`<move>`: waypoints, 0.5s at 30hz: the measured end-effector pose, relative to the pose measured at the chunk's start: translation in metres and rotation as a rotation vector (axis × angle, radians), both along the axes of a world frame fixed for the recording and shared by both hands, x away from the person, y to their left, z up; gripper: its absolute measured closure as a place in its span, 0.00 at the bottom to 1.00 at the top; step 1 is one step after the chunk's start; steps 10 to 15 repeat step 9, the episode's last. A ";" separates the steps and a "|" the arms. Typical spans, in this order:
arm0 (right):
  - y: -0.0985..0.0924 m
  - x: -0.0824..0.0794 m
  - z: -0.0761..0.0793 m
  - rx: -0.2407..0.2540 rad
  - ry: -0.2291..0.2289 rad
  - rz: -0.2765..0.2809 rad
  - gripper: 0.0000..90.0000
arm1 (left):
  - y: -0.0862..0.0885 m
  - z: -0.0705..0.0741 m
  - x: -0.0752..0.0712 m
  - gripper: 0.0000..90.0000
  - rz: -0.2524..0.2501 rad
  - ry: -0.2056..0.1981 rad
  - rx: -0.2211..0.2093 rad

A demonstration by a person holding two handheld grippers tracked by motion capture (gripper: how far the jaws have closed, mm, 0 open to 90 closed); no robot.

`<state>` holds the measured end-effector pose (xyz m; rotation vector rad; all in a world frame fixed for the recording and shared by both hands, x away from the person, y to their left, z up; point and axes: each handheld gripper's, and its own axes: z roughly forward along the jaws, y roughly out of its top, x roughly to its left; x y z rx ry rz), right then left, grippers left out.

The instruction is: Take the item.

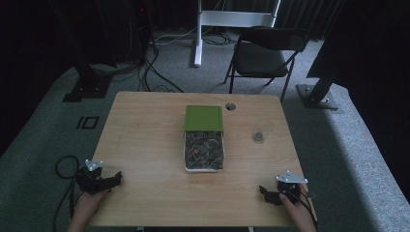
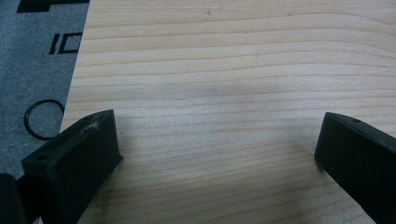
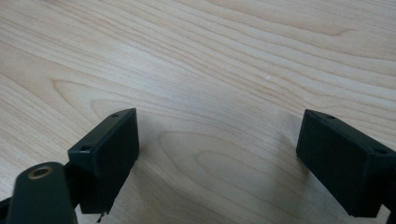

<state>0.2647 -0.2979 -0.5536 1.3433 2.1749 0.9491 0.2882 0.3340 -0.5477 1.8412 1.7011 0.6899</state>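
Note:
At the middle of the wooden table [image 1: 145, 145] stands an open white box [image 1: 204, 166] holding a tangle of small dark parts, and its green lid [image 1: 204, 118] lies across its far end. A small clear glass [image 1: 259, 136] stands to the right of the box. My left gripper [image 1: 114, 180] rests at the table's front left corner, open, with bare wood between its jaws [image 2: 219, 140]. My right gripper [image 1: 265, 192] rests near the front right corner, also open over bare wood [image 3: 217, 140].
A round cable hole [image 1: 230, 106] sits in the table's far edge behind the box. Beyond the table stand a black folding chair [image 1: 263, 53] and a white stand [image 1: 198, 34]. Cables lie on the grey carpet [image 1: 43, 145] at the left.

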 end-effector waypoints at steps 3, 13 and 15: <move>0.000 0.000 0.000 0.000 0.001 0.000 0.15 | -0.001 0.000 0.000 0.00 0.020 0.000 -0.001; 0.001 0.000 0.000 0.000 0.002 -0.006 0.14 | -0.002 0.000 -0.001 0.00 0.059 0.000 0.000; 0.001 0.000 0.000 0.000 0.002 -0.006 0.14 | -0.002 0.000 -0.001 0.00 0.059 0.000 0.000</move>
